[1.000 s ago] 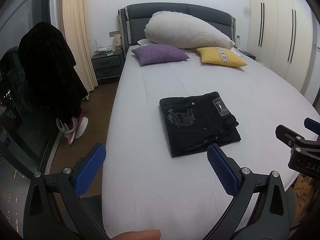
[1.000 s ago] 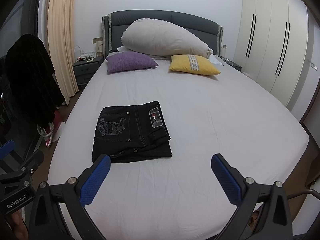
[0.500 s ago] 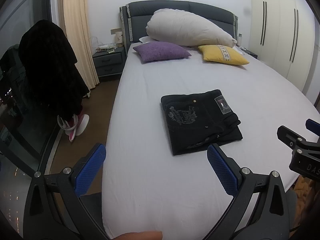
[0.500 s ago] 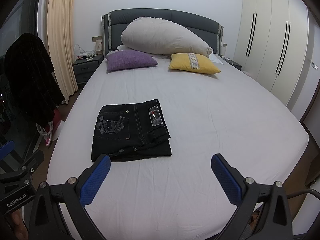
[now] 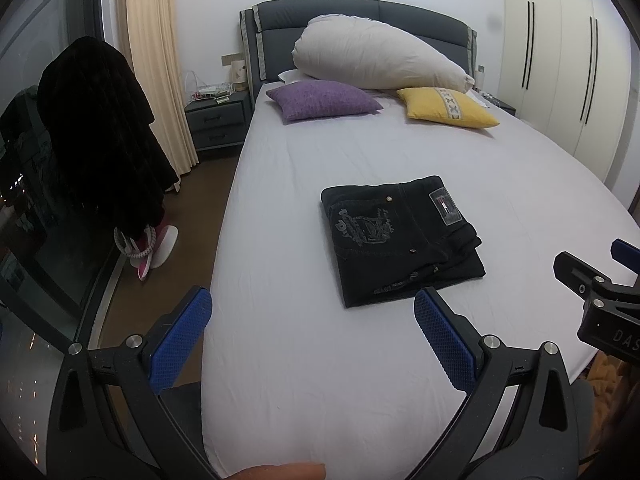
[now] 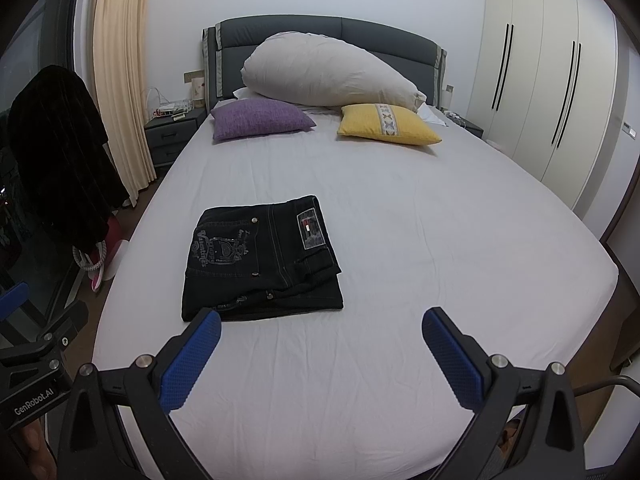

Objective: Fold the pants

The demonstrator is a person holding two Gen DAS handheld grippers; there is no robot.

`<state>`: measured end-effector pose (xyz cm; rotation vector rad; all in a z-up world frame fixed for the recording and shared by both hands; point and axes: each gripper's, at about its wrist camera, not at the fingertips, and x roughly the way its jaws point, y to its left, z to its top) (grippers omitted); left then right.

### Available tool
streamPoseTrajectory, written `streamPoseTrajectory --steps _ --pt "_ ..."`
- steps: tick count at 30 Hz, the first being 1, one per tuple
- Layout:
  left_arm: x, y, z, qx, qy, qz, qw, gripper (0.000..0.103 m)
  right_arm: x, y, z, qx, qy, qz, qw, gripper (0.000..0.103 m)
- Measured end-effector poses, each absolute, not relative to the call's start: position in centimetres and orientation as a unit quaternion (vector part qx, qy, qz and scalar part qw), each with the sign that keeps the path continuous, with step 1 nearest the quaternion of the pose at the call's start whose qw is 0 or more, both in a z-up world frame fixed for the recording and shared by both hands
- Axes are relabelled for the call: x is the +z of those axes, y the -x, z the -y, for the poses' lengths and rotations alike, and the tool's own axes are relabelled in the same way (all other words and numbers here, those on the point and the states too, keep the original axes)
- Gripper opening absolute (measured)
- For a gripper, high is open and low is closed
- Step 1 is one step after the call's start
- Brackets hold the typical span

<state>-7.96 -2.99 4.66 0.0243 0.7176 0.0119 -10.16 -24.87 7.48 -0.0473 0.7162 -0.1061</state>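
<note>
Folded black pants [image 6: 260, 258] lie on the bed [image 6: 420, 240], left of centre; right gripper [image 6: 320, 340] held near, fingers spread, empty.

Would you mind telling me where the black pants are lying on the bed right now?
In both wrist views the folded black pants lie on the white sheet toward the bed's foot, left of centre, well short of the purple cushion.
</note>
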Motion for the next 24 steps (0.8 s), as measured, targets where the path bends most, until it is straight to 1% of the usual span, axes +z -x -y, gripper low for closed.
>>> streamPoseTrajectory --steps 24 --pt "4.59 7.75 2.61 0.001 -0.013 -0.355 0.935 0.103 7.65 10.11 25.14 -0.05 0.023 -0.352 0.934 0.103"
